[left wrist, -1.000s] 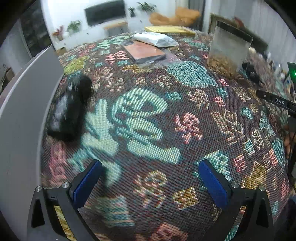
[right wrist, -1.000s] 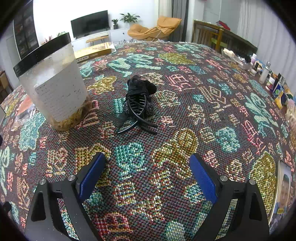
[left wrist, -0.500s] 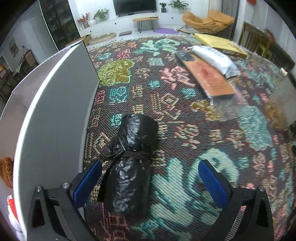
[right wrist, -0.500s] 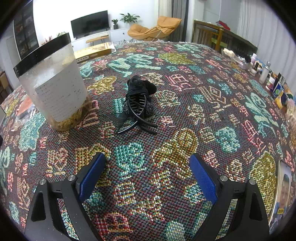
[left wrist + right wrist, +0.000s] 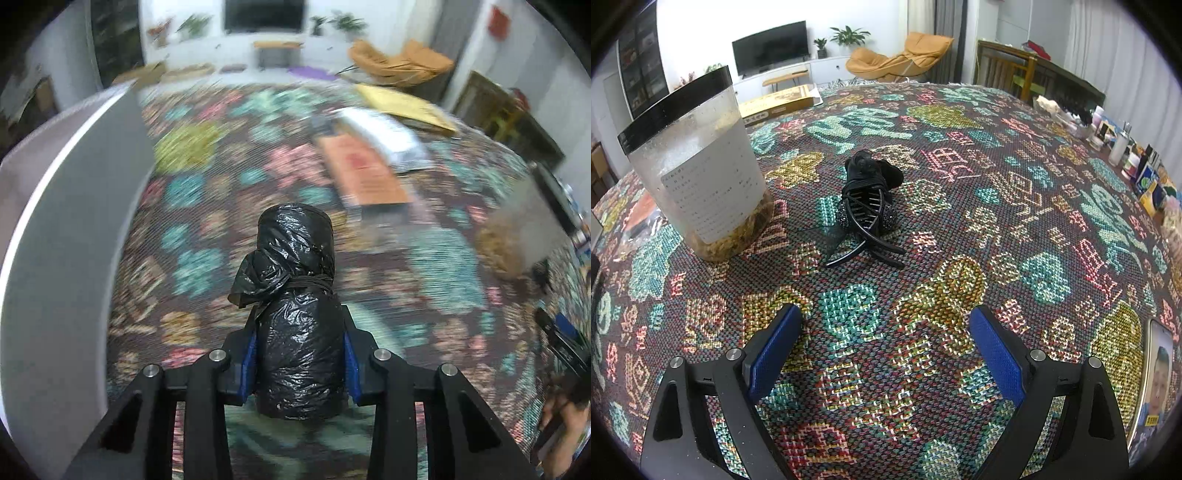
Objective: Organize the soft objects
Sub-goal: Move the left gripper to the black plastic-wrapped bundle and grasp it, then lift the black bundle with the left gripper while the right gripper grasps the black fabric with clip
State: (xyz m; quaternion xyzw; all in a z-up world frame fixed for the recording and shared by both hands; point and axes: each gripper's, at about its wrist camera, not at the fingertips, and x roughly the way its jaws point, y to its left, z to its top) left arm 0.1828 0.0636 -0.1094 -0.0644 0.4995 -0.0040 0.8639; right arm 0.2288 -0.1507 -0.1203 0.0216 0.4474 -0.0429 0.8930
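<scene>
While the left gripper (image 5: 299,363) pinches a rolled black plastic bag bundle (image 5: 297,314) between its blue pads above the patterned tablecloth (image 5: 207,236), a white box wall (image 5: 62,258) stands left. Right gripper (image 5: 884,354) hovers, jaws spread; black hair claw clip (image 5: 866,206) lies beyond, plastic jar (image 5: 698,166) far left.

clear jar (image 5: 698,166) on patterned tablecloth (image 5: 960,206) | yellow box (image 5: 779,101) behind | bottles (image 5: 1119,144) far right
</scene>
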